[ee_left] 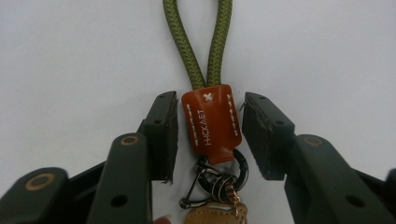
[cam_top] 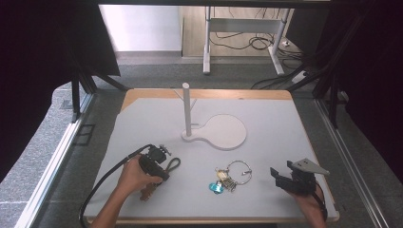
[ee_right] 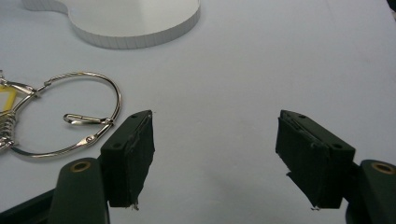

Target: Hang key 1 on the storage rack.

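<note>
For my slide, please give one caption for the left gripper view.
Left gripper with its jaws on either side of the brown leather tab of a green cord keychain on the white table, pads not yet pressing.

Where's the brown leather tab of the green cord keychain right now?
In the left gripper view, the brown leather tab sits between the left tool's jaws, small gaps either side, green cord loop running away above it; in the high view, front-left of the table.

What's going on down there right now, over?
Left gripper fingers either side of brown leather tab on green cord, small gaps showing. Right gripper open, idle. Nothing in the way.
</note>
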A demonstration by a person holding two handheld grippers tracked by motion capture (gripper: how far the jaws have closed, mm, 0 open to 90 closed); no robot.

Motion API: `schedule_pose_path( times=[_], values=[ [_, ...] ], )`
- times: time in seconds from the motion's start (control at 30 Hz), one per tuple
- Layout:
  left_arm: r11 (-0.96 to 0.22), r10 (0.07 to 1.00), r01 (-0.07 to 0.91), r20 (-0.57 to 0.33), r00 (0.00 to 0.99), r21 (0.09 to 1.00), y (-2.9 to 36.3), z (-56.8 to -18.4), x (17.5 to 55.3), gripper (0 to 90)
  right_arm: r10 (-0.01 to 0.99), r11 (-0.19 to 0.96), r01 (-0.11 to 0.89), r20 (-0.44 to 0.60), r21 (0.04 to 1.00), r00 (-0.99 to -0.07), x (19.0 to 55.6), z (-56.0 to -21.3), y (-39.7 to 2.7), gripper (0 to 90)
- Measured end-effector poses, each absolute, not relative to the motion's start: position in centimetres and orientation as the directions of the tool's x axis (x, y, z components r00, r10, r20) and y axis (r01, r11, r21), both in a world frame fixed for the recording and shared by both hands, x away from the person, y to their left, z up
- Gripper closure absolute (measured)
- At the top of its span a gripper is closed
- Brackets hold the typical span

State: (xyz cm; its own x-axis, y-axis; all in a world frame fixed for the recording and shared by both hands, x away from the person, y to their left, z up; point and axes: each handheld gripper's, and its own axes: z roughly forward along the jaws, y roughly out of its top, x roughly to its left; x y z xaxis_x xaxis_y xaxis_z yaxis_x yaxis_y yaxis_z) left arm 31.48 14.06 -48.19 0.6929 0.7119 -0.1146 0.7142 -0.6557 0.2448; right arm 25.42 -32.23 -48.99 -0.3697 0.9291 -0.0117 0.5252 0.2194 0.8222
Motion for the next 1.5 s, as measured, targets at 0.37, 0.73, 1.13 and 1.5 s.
schedule_pose_path(
  times=[0.37, 0.73, 1.13, 1.5],
  values=[
    [-0.659, 0.713, 0.708, -0.086, 0.696, 0.254, 14.2, -48.2, 31.3, 65.6, 0.936, 0.214, 0.533, -0.015, 0.819, -0.353, 25.5, -49.2, -32.3, 28.6],
    [-0.615, 0.672, 0.686, -0.196, 0.714, 0.388, 16.6, -45.1, 30.8, 66.5, 0.94, 0.201, 0.539, -0.006, 0.818, -0.342, 25.6, -49.3, -32.7, 29.0],
    [-0.548, 0.637, 0.65, -0.241, 0.732, 0.526, 19.3, -41.4, 30.2, 66.6, 0.938, 0.212, 0.547, -0.012, 0.81, -0.347, 25.7, -49.7, -32.6, 29.0],
    [-0.522, 0.631, 0.614, -0.216, 0.745, 0.592, 19.9, -38.9, 30.3, 66.5, 0.934, 0.227, 0.549, -0.02, 0.805, -0.357, 25.8, -49.9, -32.4, 29.4]
  ],
)
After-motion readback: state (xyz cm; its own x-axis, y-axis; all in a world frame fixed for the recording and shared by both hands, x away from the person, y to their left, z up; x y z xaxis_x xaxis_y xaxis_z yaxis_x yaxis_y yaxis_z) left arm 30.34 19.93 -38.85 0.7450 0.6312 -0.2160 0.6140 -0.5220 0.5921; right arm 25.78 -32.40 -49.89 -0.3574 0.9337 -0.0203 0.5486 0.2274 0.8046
